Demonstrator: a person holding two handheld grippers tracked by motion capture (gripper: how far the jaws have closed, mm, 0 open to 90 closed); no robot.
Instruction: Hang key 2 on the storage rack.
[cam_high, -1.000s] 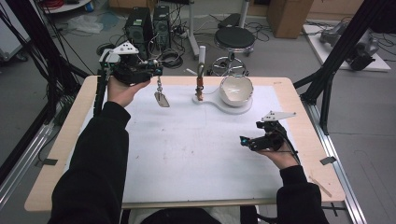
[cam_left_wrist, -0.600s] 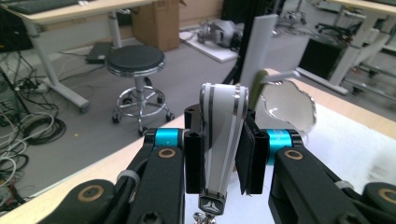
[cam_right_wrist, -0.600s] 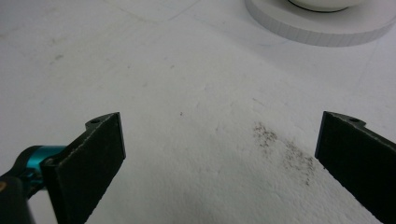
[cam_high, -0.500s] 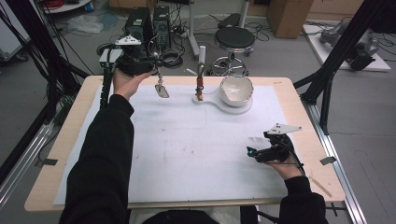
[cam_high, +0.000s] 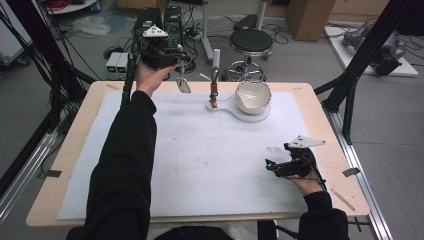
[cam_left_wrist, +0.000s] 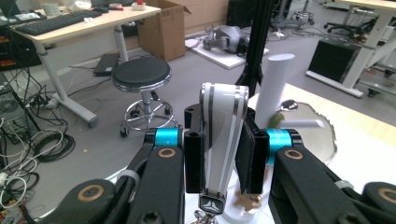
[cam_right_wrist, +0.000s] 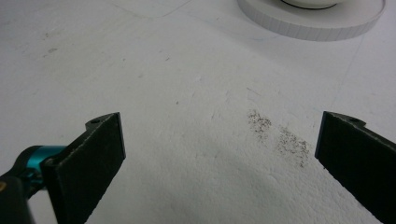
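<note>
Left gripper (cam_high: 172, 59) raised over far left desk (cam_high: 60, 165) edge, small metal scoop (cam_high: 183, 84) hanging from its jaws. White bowl (cam_high: 252, 96) sits on round white base (cam_high: 235, 111) at far centre, upright stand (cam_high: 215, 82) beside it. Right gripper (cam_high: 274, 166) rests low on white mat (cam_high: 200, 160), near right, well apart.

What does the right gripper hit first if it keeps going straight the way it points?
Probably the white round base under the bowl. The right gripper hangs open over the bare white sheet, aimed toward that base's rim. Nothing lies between; depth is unclear.
</note>
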